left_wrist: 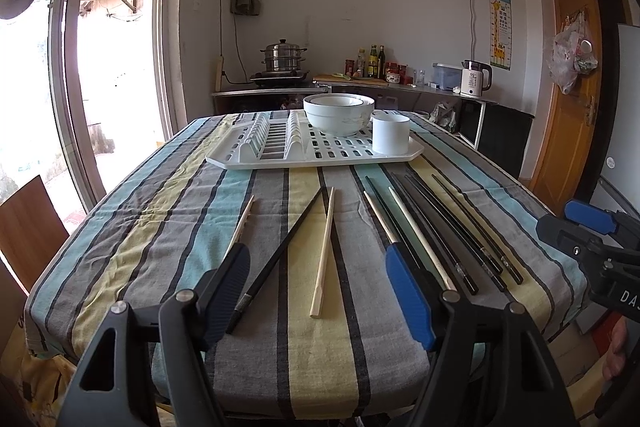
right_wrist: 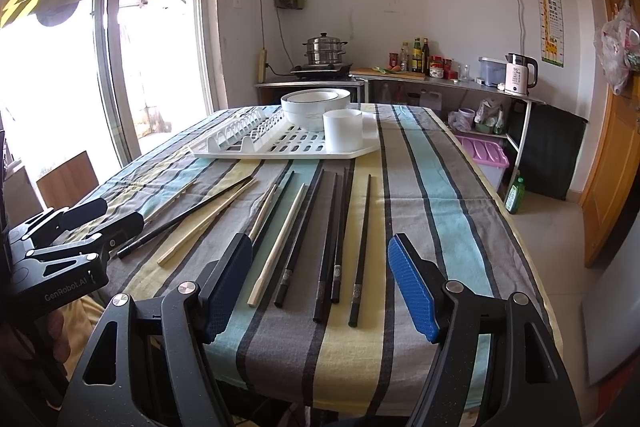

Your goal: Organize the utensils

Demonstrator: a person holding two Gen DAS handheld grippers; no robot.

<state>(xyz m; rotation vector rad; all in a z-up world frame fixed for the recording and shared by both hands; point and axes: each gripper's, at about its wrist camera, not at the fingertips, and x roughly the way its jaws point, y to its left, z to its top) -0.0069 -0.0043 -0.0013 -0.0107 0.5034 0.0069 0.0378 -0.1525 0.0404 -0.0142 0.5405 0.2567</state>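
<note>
Status: sorting has not visibly begun. Every chopstick in view lies loose on the striped tablecloth (left_wrist: 320, 339); none stands in the white cylindrical holder (left_wrist: 391, 134).

Positions below are given relative to the white dish rack (left_wrist: 248, 159), working from the near table edge outward.

1. Left gripper (left_wrist: 316, 299): jaws spread wide, holding nothing. It hovers over the near edge, on the viewer's side of the rack.
2. Right gripper (right_wrist: 320, 283): jaws likewise spread wide and empty. It hovers over the near edge, in line with the holder end of the rack.
3. Between the left gripper's fingers: one black chopstick (left_wrist: 280, 259) and one bamboo chopstick (left_wrist: 324, 251). Their far tips meet in a narrow V pointing toward the rack. A further bamboo chopstick (left_wrist: 242, 223) lies beyond the left finger, well short of the rack.
4. Ahead of the right gripper: a cluster of black chopsticks (right_wrist: 336, 239) with two bamboo ones (right_wrist: 280, 239) mixed in on its left side. All lie lengthwise, far tips just short of the rack's front rim.
5. On the rack: nested white bowls (left_wrist: 338, 113) at the rear, the holder just beside them at the corner. Its interior is not visible from either wrist view, but nothing projects above the rim.

Remaining work, as judged: all chopsticks still need collecting, probably into the holder.
</note>
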